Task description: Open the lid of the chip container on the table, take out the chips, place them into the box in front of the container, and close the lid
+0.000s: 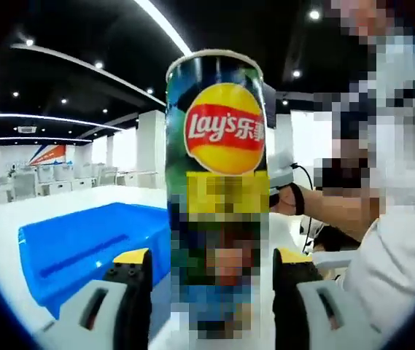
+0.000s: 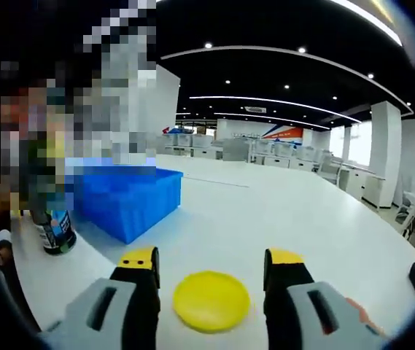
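On the table (image 2: 280, 211), the left gripper (image 1: 212, 266) fingers clasped the chip container (image 1: 216, 182) while the right gripper (image 2: 211, 264) fingers stood open astride the removed yellow lid (image 2: 211, 300), so tipping chips into the blue box (image 2: 123, 195) came next

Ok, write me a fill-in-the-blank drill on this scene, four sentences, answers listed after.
1. The chip can stands between the jaws of the ____ gripper.
2. The lid lying on the table between the right gripper's jaws is ____ in colour.
3. The box beside the can is ____ in colour.
4. The top of the can is ____, with no lid on it.

Answers: left; yellow; blue; open
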{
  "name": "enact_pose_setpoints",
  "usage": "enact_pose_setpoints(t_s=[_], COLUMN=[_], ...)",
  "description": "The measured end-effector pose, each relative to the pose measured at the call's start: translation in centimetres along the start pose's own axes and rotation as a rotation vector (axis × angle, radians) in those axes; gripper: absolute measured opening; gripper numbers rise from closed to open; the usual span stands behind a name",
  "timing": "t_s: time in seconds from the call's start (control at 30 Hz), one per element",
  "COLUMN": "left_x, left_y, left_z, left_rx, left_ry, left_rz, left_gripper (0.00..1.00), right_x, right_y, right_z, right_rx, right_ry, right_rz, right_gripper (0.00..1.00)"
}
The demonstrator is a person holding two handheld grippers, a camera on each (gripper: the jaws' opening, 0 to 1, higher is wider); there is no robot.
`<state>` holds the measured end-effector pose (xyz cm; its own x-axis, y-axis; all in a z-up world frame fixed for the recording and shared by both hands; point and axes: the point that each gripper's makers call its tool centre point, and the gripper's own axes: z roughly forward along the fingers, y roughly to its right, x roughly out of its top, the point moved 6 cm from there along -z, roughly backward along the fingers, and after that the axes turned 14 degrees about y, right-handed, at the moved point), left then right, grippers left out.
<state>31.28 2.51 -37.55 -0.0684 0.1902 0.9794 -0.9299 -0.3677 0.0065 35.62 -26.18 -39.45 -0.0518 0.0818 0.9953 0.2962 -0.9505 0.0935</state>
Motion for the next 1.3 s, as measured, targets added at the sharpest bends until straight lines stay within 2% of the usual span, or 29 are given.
enact_pose_setpoints(t_s=[0.17,0.37,0.6,0.73,0.93,1.07,1.2,1.27,1.3], left_x=[1.4,1.5,1.2,1.5,1.5,1.7,1.7,1.7,1.8], left_y=[0.3,0.0,0.2,0.3,0.3,0.4,0.5,0.4,0.4], left_z=[0.4,0.6,0.7,1.0,0.9,0.9,0.9,0.8,0.9], left_rx=[-0.007,0.014,0.003,-0.002,0.0,-0.008,-0.009,-0.01,-0.009], left_ry=[0.103,0.109,0.109,0.139,0.145,0.164,0.16,0.165,0.17], left_rz=[-0.015,-0.009,-0.038,-0.056,-0.053,-0.059,-0.041,0.003,0.015], left_gripper=[0.68,0.68,0.67,0.69,0.59,0.59,0.58,0.49,0.49], right_x=[0.2,0.1,-0.2,-0.2,-0.3,-0.2,-0.4,-0.4,-0.4], right_y=[-0.1,-0.1,-0.7,-0.5,-0.5,-1.1,-1.2,-1.2,-1.2], right_z=[-0.1,-0.1,-0.4,-0.3,-0.5,-0.8,-1.0,-1.1,-1.1], right_rx=[0.009,0.015,0.025,0.022,0.023,0.021,0.013,0.008,0.007], right_ry=[0.016,0.017,0.009,0.014,0.011,0.013,0.0,-0.002,-0.001], right_rz=[0.011,0.0,0.026,0.032,0.039,0.041,0.039,0.045,0.046], right_gripper=[0.56,0.57,0.56,0.55,0.55,0.54,0.54,0.54,0.54])
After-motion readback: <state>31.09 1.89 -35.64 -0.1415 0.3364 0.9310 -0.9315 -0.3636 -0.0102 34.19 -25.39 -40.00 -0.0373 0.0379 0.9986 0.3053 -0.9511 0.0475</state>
